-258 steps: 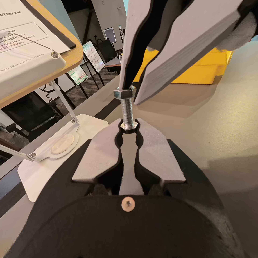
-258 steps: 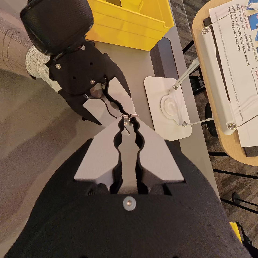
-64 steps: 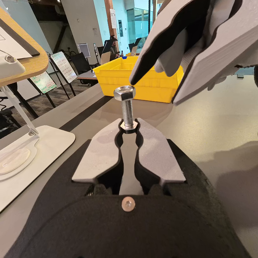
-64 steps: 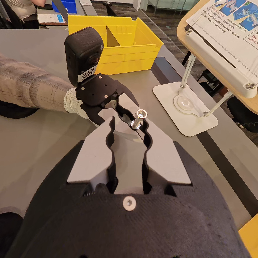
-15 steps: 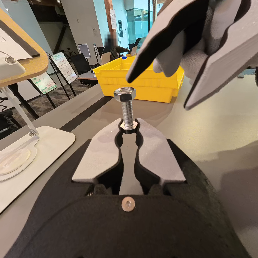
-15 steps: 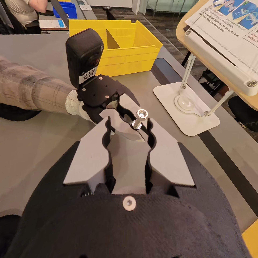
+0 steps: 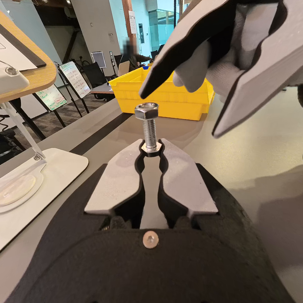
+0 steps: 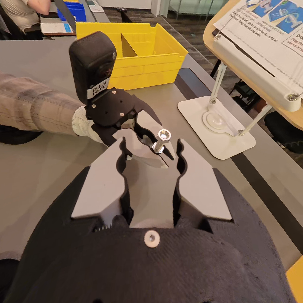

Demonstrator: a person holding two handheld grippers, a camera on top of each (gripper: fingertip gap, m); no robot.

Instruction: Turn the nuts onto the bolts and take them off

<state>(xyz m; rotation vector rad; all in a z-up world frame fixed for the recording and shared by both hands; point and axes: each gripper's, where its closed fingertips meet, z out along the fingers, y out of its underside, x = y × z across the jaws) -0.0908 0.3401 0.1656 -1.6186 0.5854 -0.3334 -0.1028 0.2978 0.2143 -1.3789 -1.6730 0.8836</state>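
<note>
Above the table (image 8: 49,164), left gripper (image 7: 151,148) clamps one bolt (image 7: 149,131) bearing one nut (image 7: 146,111); right gripper (image 8: 150,147) gapes wide.

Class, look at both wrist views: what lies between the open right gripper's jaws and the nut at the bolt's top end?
Nothing. Only open air separates the right gripper from the nut; the left wrist view shows it best.

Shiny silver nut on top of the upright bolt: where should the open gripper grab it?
Pinch two opposite flat sides of the silver hexagonal nut, bringing the open right gripper down from above. The threaded steel bolt stands upright with its lower end clamped in the left gripper, so the nut is free all round.
</note>
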